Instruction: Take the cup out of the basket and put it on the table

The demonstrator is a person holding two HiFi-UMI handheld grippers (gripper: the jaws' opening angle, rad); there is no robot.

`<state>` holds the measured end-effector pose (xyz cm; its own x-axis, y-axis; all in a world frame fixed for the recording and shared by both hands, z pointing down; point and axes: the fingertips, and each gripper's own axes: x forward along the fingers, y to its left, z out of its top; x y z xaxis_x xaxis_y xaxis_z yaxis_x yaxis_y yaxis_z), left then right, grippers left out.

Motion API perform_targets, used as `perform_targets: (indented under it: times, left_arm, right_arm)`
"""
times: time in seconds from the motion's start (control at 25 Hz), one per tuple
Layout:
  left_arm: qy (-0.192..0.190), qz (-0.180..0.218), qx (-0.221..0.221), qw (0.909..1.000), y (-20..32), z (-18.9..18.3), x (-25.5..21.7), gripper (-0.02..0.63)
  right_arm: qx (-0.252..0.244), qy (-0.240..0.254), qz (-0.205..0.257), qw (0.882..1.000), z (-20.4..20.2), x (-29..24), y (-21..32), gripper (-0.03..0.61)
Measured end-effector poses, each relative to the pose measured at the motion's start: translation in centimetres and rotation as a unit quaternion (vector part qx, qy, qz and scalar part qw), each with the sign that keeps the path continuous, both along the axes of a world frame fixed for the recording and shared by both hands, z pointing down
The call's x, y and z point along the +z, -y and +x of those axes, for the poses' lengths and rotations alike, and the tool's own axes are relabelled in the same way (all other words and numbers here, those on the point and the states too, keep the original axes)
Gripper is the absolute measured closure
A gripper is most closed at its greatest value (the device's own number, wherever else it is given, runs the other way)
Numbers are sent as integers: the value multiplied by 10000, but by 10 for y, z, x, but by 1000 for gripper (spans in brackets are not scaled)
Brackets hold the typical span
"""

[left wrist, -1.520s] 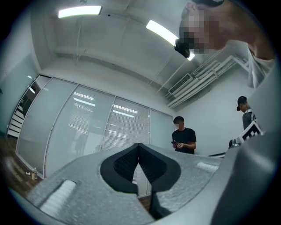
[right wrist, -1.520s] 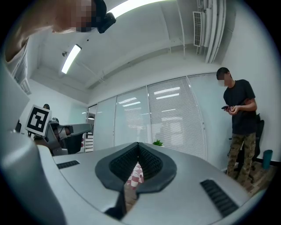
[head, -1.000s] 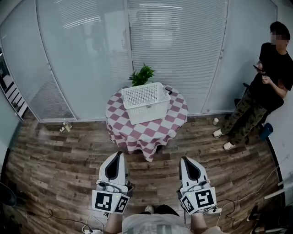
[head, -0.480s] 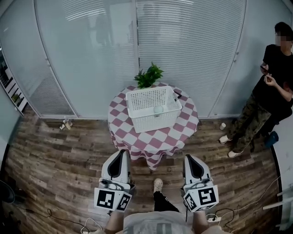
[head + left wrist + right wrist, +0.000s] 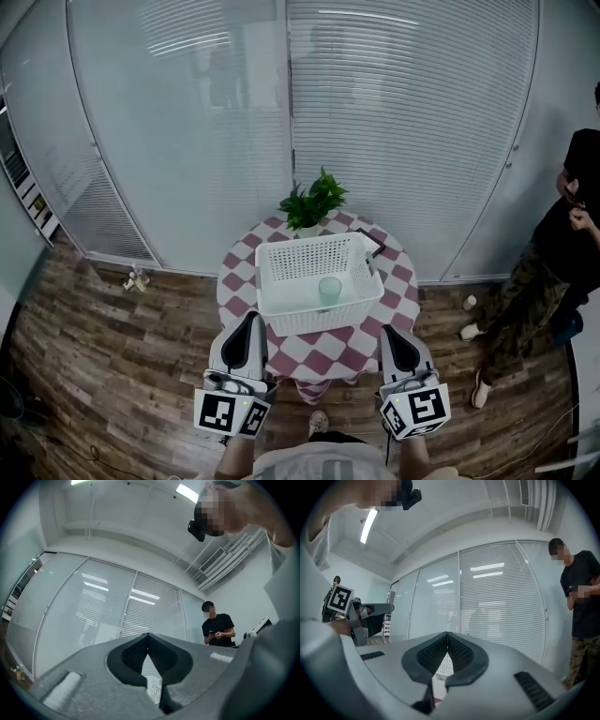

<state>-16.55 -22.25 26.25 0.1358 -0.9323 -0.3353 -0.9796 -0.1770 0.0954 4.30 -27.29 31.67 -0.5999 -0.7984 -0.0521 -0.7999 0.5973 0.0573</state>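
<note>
A pale translucent cup [image 5: 329, 290] stands upright inside the white lattice basket [image 5: 319, 321], near its front wall. The basket rests on a small round table [image 5: 330, 352] under a pink-and-white checked cloth. My left gripper [image 5: 251, 317] is shut and empty, its tips at the table's near left edge. My right gripper [image 5: 391, 330] is shut too, with nothing in it, at the near right edge. Both are short of the basket. In the left gripper view the jaws [image 5: 148, 634] meet, with a bit of basket [image 5: 153, 688] showing below. The right gripper view shows its jaws [image 5: 448, 633] pressed together.
A potted green plant [image 5: 312, 201] stands at the table's far side and a dark flat object [image 5: 373, 246] lies behind the basket. Glass partitions with blinds run behind the table. A person in black [image 5: 562, 253] stands at the right. The floor is wood planks.
The table and basket have come much nearer and lower in the head view, and the cup inside has come into sight. Both grippers stay shut, held side by side.
</note>
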Motion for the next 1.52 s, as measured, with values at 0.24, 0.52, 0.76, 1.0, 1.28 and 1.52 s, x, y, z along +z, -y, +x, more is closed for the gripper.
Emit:
perform_targets:
  times: [0.24, 0.52, 0.76, 1.0, 1.28, 1.52]
  left_arm:
    - [26, -171, 57, 9998, 78, -4, 1, 609]
    - [28, -360, 73, 9993, 146, -21, 8, 609]
    - [183, -308, 251, 9990, 208, -39, 1, 609]
    - [167, -384, 216, 9989, 249, -67, 8, 609]
    - [106, -815, 274, 9962, 280, -84, 47, 609]
    - [131, -1091, 454, 9929, 302, -80, 72, 609]
  right_arm:
    - [-188, -91, -114, 9997, -14, 0, 83, 569]
    - [-243, -277, -441, 9983, -32, 16, 150, 569]
    - [-371, -664, -433, 9962, -56, 14, 217, 568]
    - [-970, -1348, -694, 9837, -95, 36, 269, 481]
    - [-2124, -2639, -1727, 9249, -130, 117, 302, 364]
    - [-3455, -4623, -2449, 7791, -149, 206, 293, 365]
